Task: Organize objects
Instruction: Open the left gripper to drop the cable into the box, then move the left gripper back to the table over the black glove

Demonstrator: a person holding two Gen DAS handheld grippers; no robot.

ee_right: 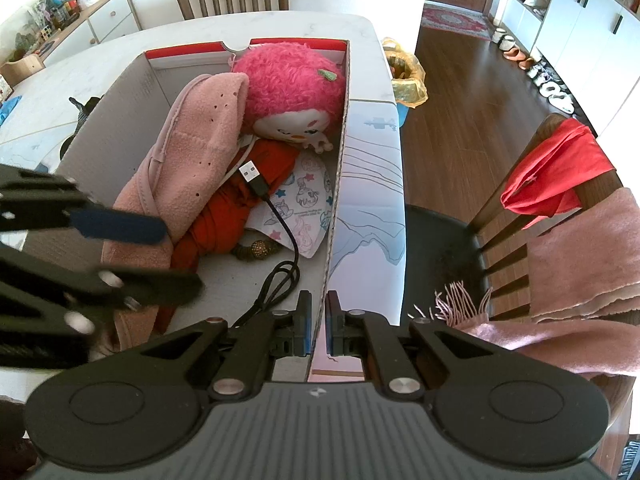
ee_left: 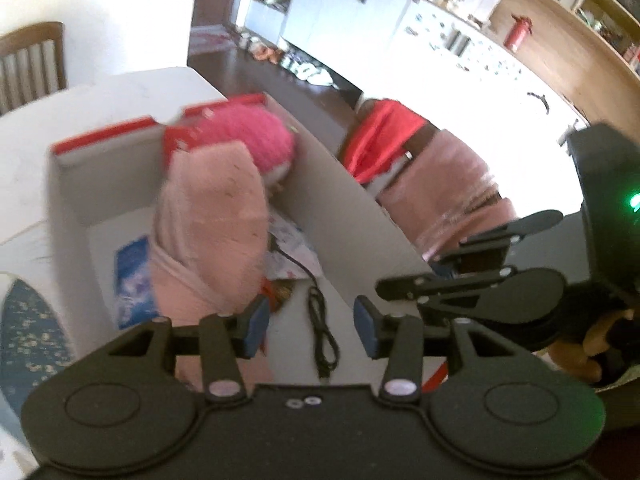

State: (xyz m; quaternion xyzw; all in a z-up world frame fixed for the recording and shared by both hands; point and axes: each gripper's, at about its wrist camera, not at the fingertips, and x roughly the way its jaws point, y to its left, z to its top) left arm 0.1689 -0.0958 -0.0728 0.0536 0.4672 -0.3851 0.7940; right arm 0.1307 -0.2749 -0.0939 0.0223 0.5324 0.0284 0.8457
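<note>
The right tool point(ee_right: 319, 326) is pinched tight on the near side wall of the open grey cardboard box point(ee_right: 338, 184) on the white bench point(ee_right: 256, 26). The left tool point(ee_left: 311, 330) hangs wide apart over the box. Inside lie a black USB cable point(ee_right: 280, 220), a pink fuzzy slipper point(ee_right: 200, 140) and, at the far end, a pink-haired plush doll point(ee_right: 294, 88).

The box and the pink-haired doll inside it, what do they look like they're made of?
The box: seemingly corrugated cardboard, matte grey inside, with a raw fluted edge showing along its thin wall, which the right gripper pinches. The doll: soft plush, judging by its shaggy, fuzzy bright pink hair and a smooth pale fabric face with stitched or printed features; its filling cannot be seen.
</note>
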